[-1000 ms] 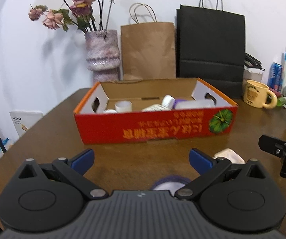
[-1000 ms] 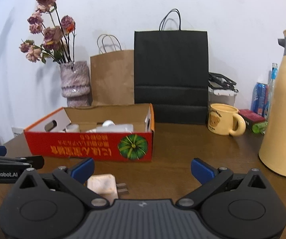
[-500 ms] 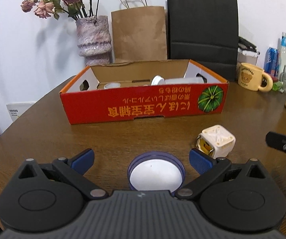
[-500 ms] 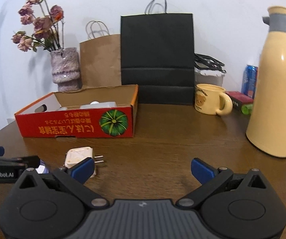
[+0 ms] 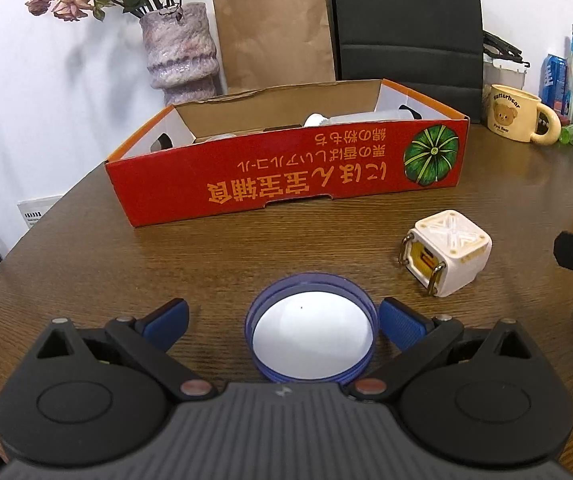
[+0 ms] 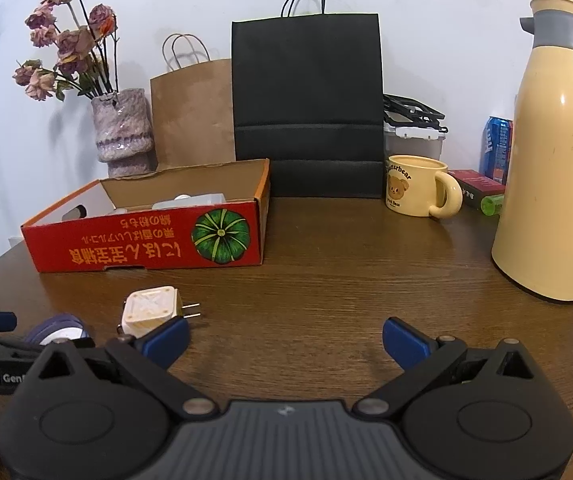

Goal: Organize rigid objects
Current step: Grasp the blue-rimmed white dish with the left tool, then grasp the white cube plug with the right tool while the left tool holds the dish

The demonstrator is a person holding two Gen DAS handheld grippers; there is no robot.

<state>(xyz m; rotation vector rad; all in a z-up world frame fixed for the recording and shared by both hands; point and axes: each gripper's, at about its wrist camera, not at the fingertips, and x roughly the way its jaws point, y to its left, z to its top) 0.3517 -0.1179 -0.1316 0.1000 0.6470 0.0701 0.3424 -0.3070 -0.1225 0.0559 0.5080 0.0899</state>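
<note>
A purple jar lid (image 5: 312,332) with a white inside lies open side up on the brown table. My left gripper (image 5: 284,320) is open, and the lid sits between its blue pads, nearer the right one. A white cube-shaped plug adapter (image 5: 448,252) lies to the right of the lid; in the right wrist view the adapter (image 6: 150,310) is left of centre. A red cardboard box (image 5: 286,176) holding white bottles stands behind them. My right gripper (image 6: 284,338) is open and empty over bare table, to the right of the adapter.
Along the wall stand a vase of dried flowers (image 6: 122,128), a brown paper bag (image 6: 194,116) and a black paper bag (image 6: 306,108). A yellow bear mug (image 6: 418,186), a tall cream thermos (image 6: 558,152), cans and bottles are at the right.
Both grippers pulled back and tilted down. The lid has come fully into view between the left pads, and the adapter now shows whole. Both grippers stay open.
</note>
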